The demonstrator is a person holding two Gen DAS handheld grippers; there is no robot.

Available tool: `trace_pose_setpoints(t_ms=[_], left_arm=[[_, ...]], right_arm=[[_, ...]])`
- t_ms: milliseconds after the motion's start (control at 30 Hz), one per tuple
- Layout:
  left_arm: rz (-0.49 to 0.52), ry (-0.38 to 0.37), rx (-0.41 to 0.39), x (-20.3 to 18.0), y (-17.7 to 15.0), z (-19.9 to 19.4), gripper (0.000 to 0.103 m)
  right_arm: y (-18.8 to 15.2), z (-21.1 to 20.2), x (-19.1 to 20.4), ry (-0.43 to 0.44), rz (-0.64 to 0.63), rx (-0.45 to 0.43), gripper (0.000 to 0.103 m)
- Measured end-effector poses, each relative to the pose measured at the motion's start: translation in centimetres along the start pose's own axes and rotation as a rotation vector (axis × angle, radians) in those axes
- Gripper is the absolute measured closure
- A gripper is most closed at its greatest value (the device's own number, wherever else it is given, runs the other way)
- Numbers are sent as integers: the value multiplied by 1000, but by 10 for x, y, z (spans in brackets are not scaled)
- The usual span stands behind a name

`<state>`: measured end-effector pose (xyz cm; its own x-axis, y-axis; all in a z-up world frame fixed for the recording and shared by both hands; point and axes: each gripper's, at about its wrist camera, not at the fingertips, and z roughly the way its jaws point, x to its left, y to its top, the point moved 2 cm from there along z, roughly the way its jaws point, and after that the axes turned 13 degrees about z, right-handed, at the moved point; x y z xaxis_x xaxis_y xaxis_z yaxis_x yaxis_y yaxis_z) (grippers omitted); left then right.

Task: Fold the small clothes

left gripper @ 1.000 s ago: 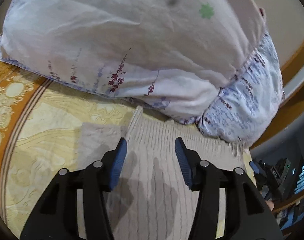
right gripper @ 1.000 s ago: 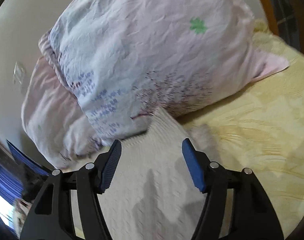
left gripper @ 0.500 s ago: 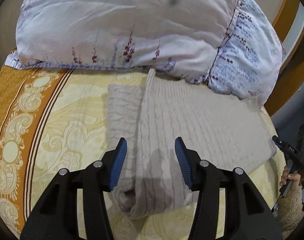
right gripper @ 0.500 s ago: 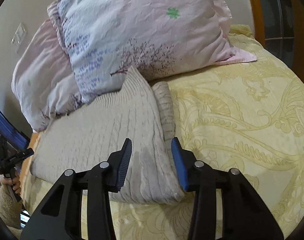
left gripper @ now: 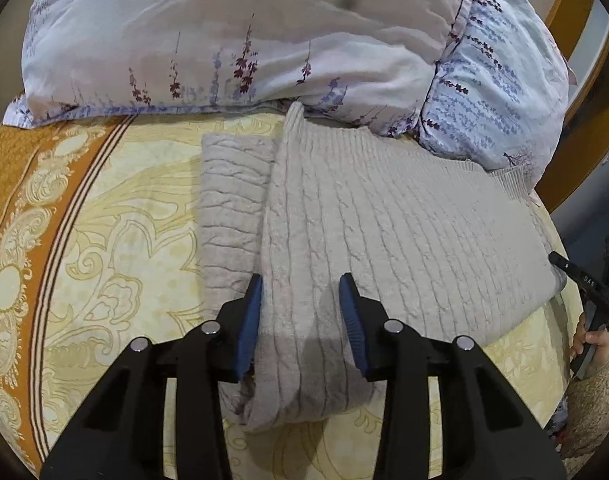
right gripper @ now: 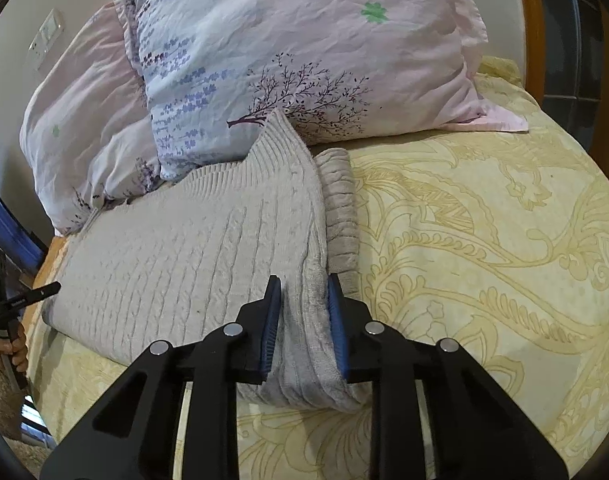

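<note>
Beige knit sweater (left gripper: pixel 384 216) lies part-folded on the bedspread (right gripper: pixel 484 240). Left gripper (left gripper: pixel 300 320) jaws stand apart; right gripper (right gripper: pixel 304 320) jaws are narrowed around the folded edge, contact uncertain. Next: secure that edge for another fold.

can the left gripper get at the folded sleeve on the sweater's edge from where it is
Probably yes. The left gripper hangs open just over the near end of the beige knit sweater, and the folded sleeve lies bare beside its left finger. Nothing covers it; the pillows sit farther back.

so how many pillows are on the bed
2. One floral pillow leans at the head of the bed behind the sweater; a pink one sits partly tucked behind it, farther back.
</note>
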<state>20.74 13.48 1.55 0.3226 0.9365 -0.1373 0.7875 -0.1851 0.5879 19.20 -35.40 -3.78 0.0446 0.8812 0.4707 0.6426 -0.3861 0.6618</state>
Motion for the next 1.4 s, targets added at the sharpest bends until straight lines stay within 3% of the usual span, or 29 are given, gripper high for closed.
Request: trace_pose_setpoints(t_ms=[67,333,467,500,867,1100,1400], left_arm=[[-9,-8,0,1,-1,0,64],[-42,-31,2,4,-3,1,66],[-69,-74,4,6,-6,1,94],[-78,-87,1,7,-7,1,95],[-108,-176,-56,20,-10,-25,97],[-94,-191,-38,23,-23,-25,97],[-84,-150,-3,21,-26,-10,93]], right_arm=[[0,1,0,-3,-6,-2,88],[0,4,-2,-7,4,10,87],[-1,1,-1,6,3,5,91],[0,-2,-1,11,9,0,91],[-6,-39,5,87,44,-51,93],[-13,-37,-3,57,64,-41,93],[-19,-14,-9,-74,57,9,92]])
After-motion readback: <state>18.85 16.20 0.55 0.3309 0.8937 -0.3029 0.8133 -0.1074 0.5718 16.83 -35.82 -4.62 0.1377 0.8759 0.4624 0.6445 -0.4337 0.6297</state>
